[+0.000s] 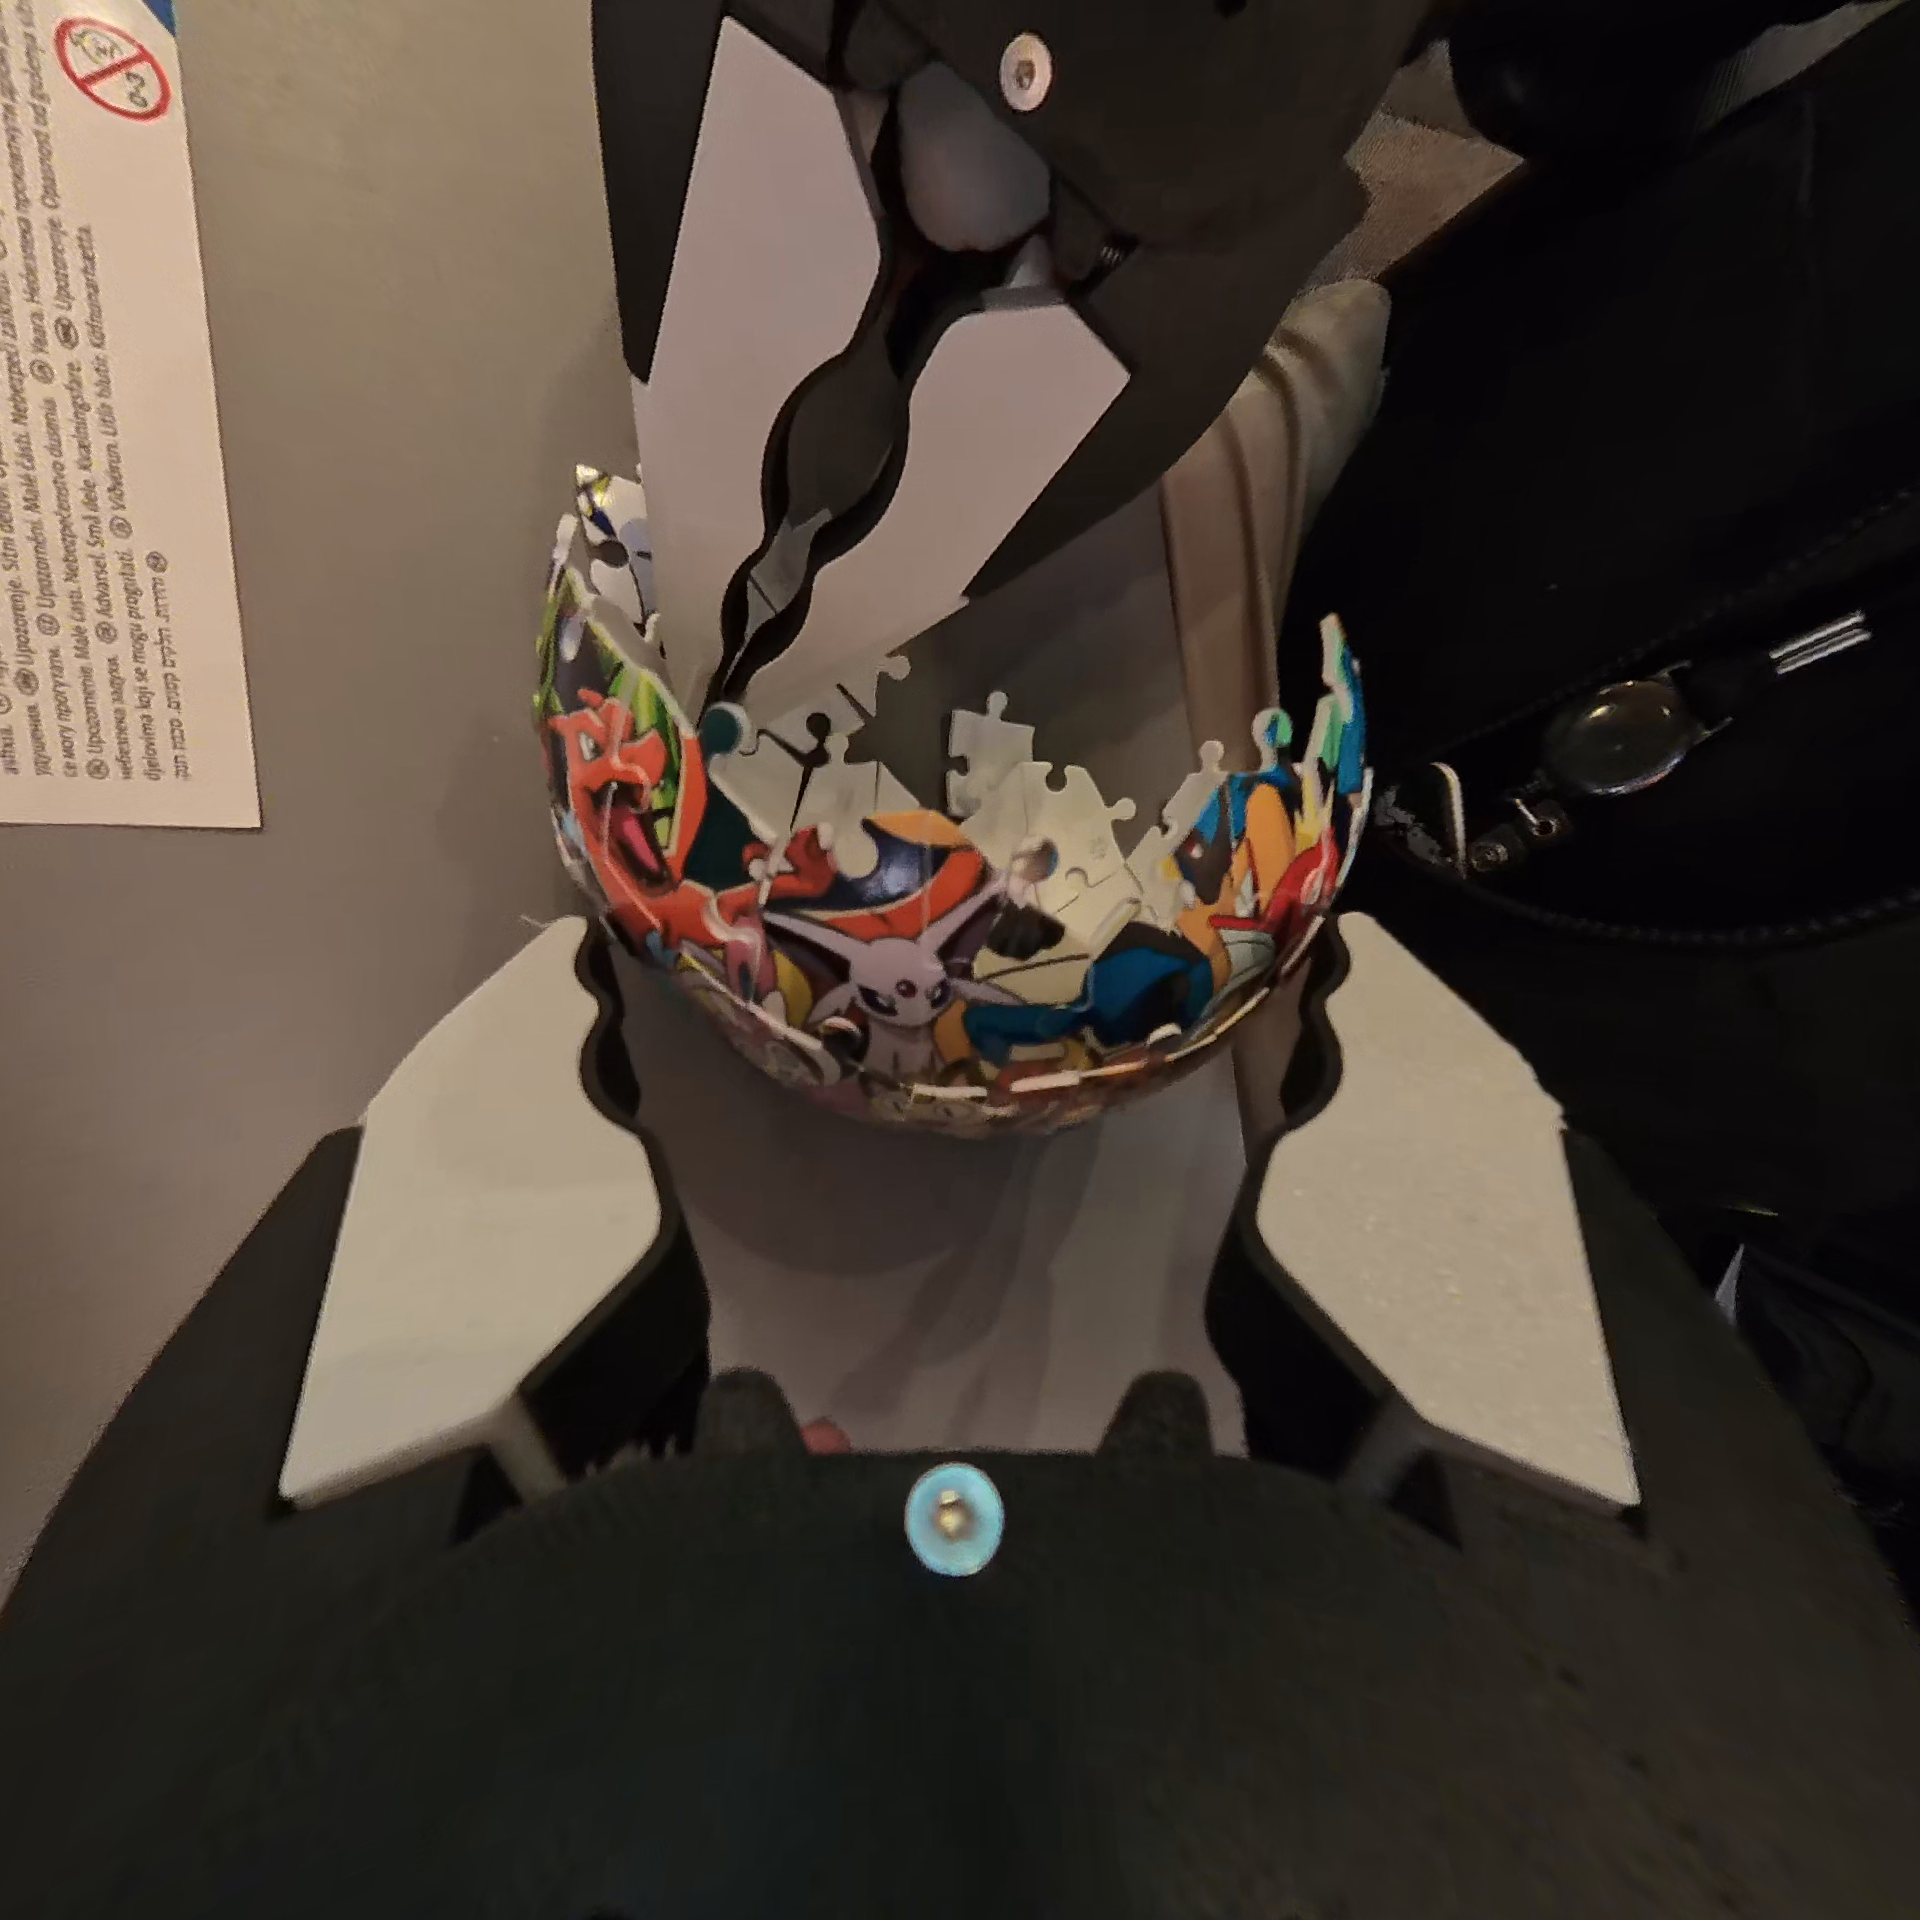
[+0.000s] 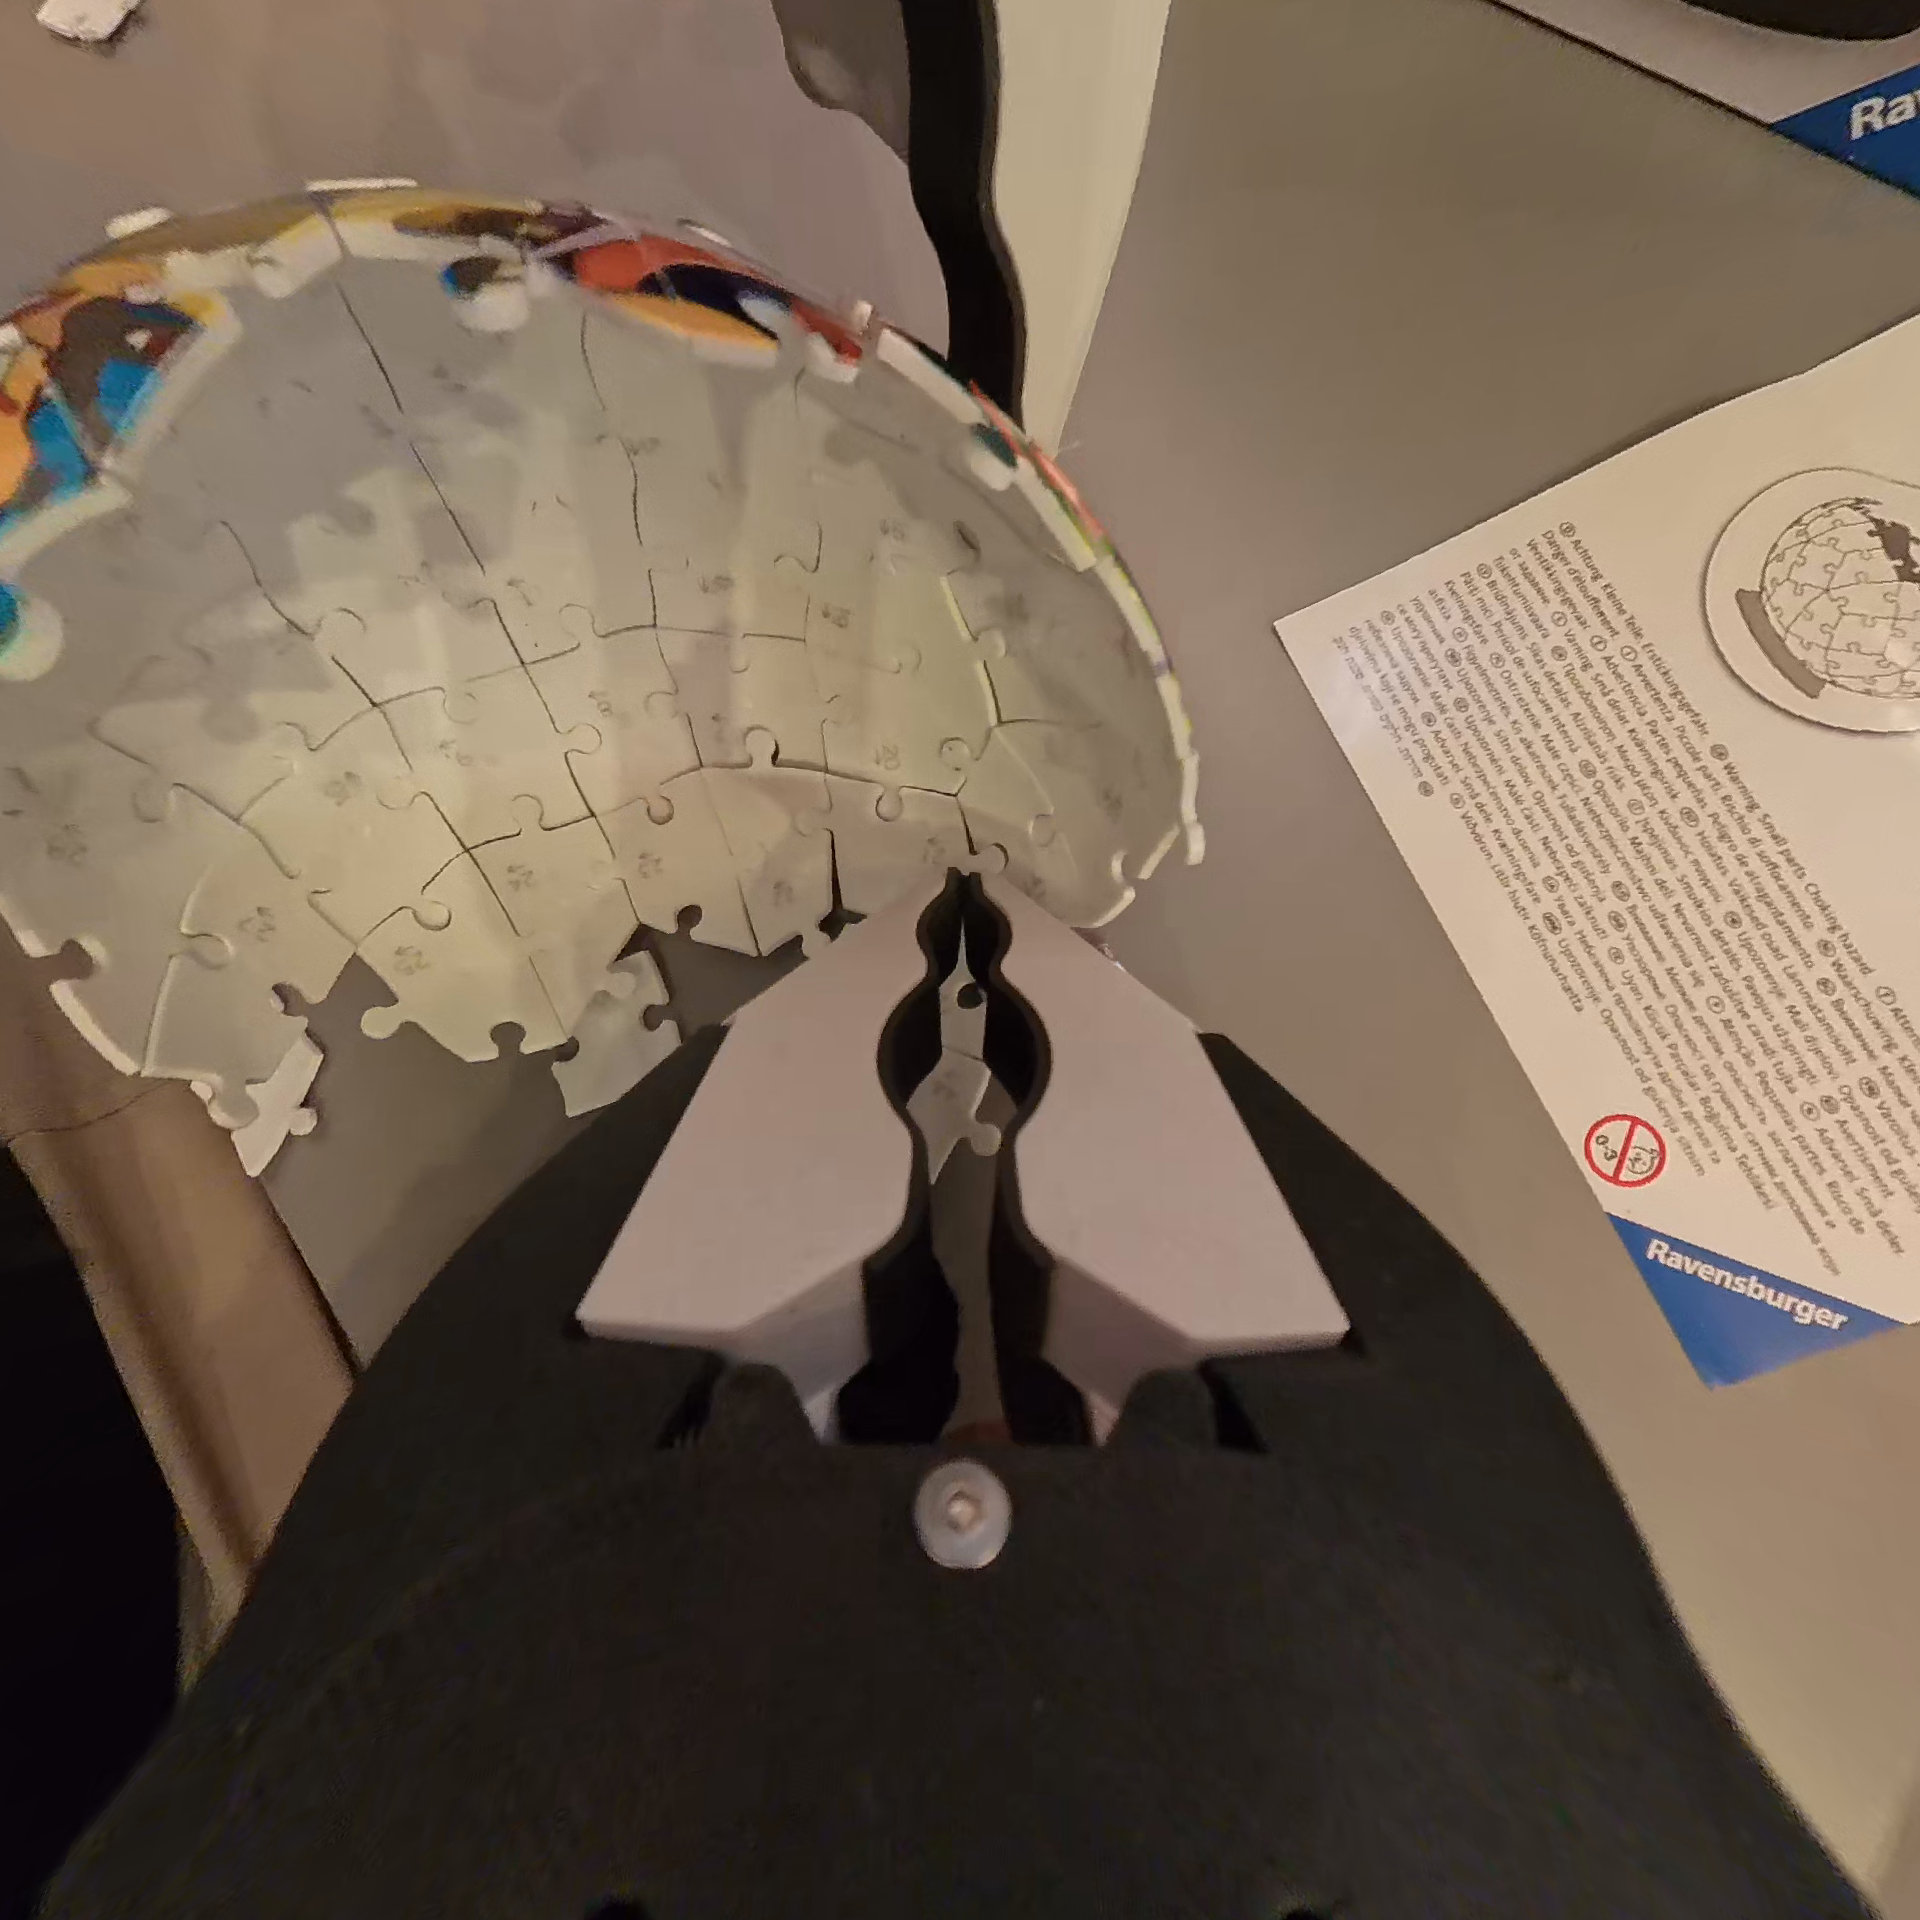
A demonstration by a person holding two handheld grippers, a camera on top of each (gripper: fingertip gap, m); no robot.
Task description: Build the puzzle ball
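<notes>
- Right now my right claw (image 2: 961,914) is pinched narrow on a single puzzle piece (image 2: 961,1101), whose pale back shows in the slot between the fingers, and its tips sit right at the near broken edge of the half-built ball (image 2: 582,675).
- From the right wrist view that edge lies dead ahead of the tips, touching or nearly so; I cannot tell whether the piece's tabs have met the neighbouring ones.
- The edge runs left to right across my line of approach, so I judge the piece has to go in straight ahead, in the plane of the shell wall, not from above.
- My left claw (image 1: 961,997) stands wide, one finger on either side of the shell's lower curve; whether the pads are touching it or just beside it I cannot say.
- In the left wrist view the ball's open bowl faces up, with the right claw (image 1: 727,686) coming down onto the rim at the far left.
- So the right claw is the nearer one for the insertion; the left one's job, I think, is bracing.
- A printed leaflet (image 2: 1621,894) lies on the grey table (image 2: 1351,312) to the right, well apart from the ball.
</notes>
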